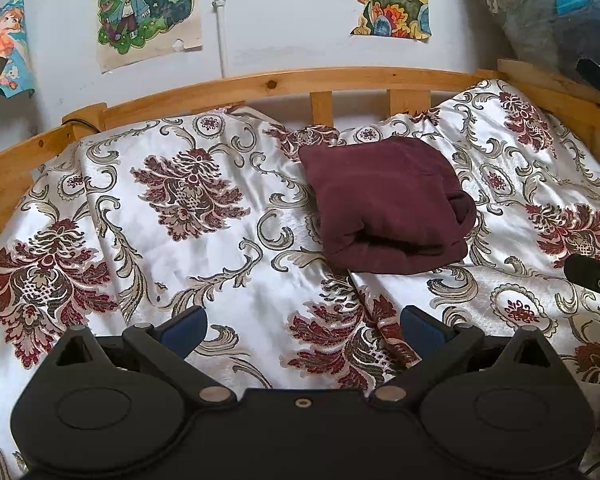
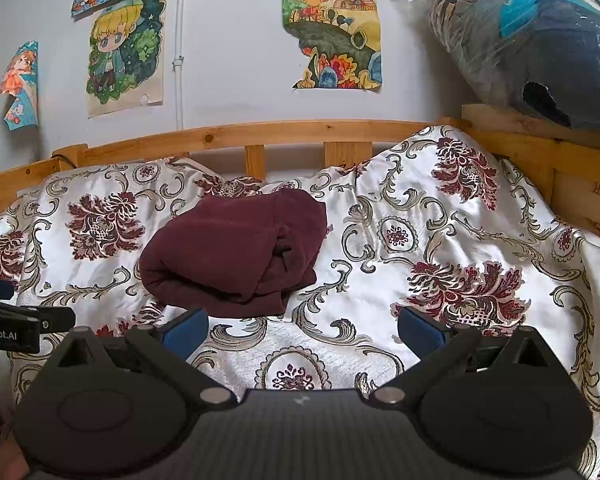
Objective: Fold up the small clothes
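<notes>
A dark maroon garment (image 1: 388,204) lies folded into a thick bundle on the patterned bedspread (image 1: 180,240), toward the far side of the bed. The right wrist view shows the same bundle (image 2: 236,248) left of centre. My left gripper (image 1: 304,328) is open, with blue pads wide apart and nothing between them, hovering over the bedspread short of the bundle. My right gripper (image 2: 304,330) is open too and holds nothing, just in front of the bundle's near edge. Part of the other gripper shows at each view's side edge.
A wooden rail (image 1: 300,80) with slats runs along the far side of the bed against a white wall with drawings taped to it. A plastic-wrapped blue bundle (image 2: 540,52) rests on the right rail. The bedspread (image 2: 440,260) is rumpled toward the right.
</notes>
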A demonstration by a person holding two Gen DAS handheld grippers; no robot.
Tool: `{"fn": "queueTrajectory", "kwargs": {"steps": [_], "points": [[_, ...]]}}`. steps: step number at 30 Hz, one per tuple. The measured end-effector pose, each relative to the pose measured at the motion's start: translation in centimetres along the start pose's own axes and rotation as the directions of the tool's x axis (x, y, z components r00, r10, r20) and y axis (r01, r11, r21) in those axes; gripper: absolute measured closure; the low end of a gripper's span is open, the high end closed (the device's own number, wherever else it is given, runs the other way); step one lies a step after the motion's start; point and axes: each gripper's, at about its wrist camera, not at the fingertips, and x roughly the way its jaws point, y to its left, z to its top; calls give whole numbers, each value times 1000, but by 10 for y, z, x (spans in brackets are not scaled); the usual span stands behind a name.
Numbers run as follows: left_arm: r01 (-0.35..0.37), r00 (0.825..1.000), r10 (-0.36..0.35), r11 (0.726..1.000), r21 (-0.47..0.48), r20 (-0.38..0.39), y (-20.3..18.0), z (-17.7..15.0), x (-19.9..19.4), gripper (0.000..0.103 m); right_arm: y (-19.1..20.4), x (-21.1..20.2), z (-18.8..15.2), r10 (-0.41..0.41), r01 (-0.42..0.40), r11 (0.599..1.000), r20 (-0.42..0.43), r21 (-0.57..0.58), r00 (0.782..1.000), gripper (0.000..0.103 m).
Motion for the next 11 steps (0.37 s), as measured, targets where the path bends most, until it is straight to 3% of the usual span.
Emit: {"fn": "queueTrajectory", "kwargs": {"steps": [7, 11], "points": [[8, 1000, -8, 1000, 15, 6, -3, 0, -1, 1, -1, 3, 0, -3, 3, 1000, -19, 4, 1000, 0], [7, 1000, -7, 1000, 17, -1, -4, 0, -1, 1, -3, 9, -3, -33, 34, 999, -75, 17, 997, 0]]}}
